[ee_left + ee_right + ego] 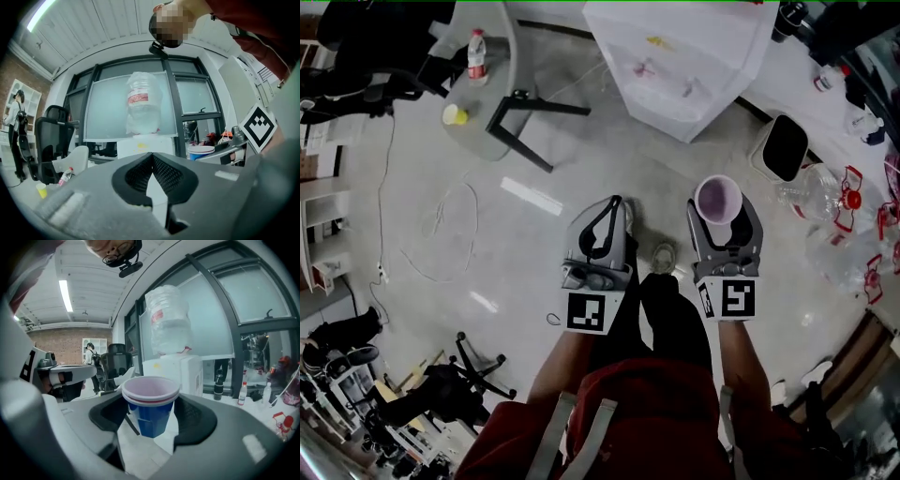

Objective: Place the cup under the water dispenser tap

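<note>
A white water dispenser (675, 66), topped with an upturned clear bottle (168, 324), stands on the floor against the glazed wall, ahead of a person carrying a gripper in each hand. The left gripper (151, 157) is clenched on nothing, its jaws meeting tip to tip, and hangs beside the right gripper (727, 230). That one grasps the blue cup (151, 411) upright by its sides, white rim up, in mid-air and well apart from the dispenser's front.

The carry to the tap looks only begun. To do it well, the cup should stay level and centred on the dispenser's front face. The grip should be firm but not so tight that the thin wall buckles. The spouts are too small to make out from here, so the final line-up is best judged close in. The cup's base needs to be settled on the ledge under the tap before the jaws let go.
</note>
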Motion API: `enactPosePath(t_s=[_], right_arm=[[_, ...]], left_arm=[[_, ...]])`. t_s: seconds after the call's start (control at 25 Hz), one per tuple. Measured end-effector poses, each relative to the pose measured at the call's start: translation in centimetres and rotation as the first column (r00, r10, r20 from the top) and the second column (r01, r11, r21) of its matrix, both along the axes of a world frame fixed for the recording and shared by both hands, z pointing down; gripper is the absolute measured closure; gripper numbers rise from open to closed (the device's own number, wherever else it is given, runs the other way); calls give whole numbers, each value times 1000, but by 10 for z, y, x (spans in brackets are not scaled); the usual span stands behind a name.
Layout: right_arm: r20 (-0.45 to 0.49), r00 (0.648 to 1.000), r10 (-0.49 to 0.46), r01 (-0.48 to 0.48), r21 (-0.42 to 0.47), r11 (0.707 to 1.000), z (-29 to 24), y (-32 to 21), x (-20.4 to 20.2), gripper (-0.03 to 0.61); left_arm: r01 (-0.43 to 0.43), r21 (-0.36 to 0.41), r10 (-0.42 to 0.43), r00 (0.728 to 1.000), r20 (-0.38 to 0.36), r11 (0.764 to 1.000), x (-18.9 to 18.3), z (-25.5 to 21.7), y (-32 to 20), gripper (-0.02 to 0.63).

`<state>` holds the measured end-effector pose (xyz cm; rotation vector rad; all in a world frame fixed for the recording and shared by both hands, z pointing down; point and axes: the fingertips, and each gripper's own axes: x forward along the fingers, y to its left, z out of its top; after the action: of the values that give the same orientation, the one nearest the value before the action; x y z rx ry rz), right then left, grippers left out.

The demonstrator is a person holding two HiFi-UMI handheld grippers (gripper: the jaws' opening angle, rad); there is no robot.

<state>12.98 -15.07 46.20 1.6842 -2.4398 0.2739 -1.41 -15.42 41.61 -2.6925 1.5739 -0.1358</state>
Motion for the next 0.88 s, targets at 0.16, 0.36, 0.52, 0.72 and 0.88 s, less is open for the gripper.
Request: enactPosePath(t_s=[0.16, 0.36, 0.52, 0.72, 0.88], right_arm=[[-12, 1000, 23, -23, -27, 999, 64, -24, -11, 279], [-22, 997, 69, -71, -73, 995, 142, -49, -18, 279], [-44, 995, 94, -98, -102, 990, 194, -64, -23, 279], [-67, 992, 103, -111, -129, 985, 243, -77, -30, 279], [-86, 991, 107, -120, -166, 979, 273, -80, -32, 279]], left_arm=[[-41, -7, 41, 999, 11, 999, -4, 57, -29, 615], [-51, -77, 52, 999, 9, 996, -13, 142, -59, 615], [-78, -117, 79, 997, 5, 990, -14, 192, -75, 615], [-108, -135, 108, 994, -7, 985, -15, 242, -89, 615], [-119, -164, 119, 993, -9, 979, -15, 274, -95, 615]])
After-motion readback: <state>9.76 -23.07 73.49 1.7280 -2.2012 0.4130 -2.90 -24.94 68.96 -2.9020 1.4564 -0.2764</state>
